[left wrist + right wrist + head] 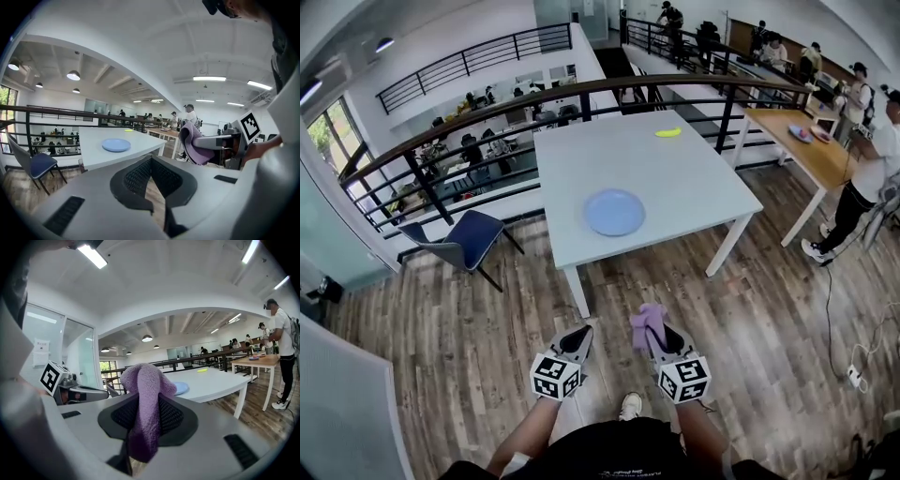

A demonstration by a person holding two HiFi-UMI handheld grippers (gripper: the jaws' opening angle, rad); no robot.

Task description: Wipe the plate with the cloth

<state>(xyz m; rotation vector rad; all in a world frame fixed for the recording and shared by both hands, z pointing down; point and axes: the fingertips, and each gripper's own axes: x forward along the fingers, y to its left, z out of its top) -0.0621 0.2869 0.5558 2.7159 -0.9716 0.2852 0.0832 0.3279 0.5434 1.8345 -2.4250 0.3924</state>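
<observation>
A round blue plate (614, 212) lies on the white table (694, 187), near its front edge and well ahead of both grippers. My right gripper (656, 332) is shut on a purple cloth (647, 321), which bulges up out of the jaws in the right gripper view (143, 399). The plate (181, 388) shows just behind the cloth there. My left gripper (580, 333) hangs beside the right one over the wooden floor, its jaws closed with nothing in them. In the left gripper view the plate (116, 145) sits far ahead and the cloth (193, 140) is off to the right.
A yellow object (668, 132) lies at the table's far end. A blue chair (467, 238) stands left of the table, before a dark railing (441, 131). At the right a person (872, 169) stands by a wooden table (806, 150). A cable and power strip (853, 375) lie on the floor.
</observation>
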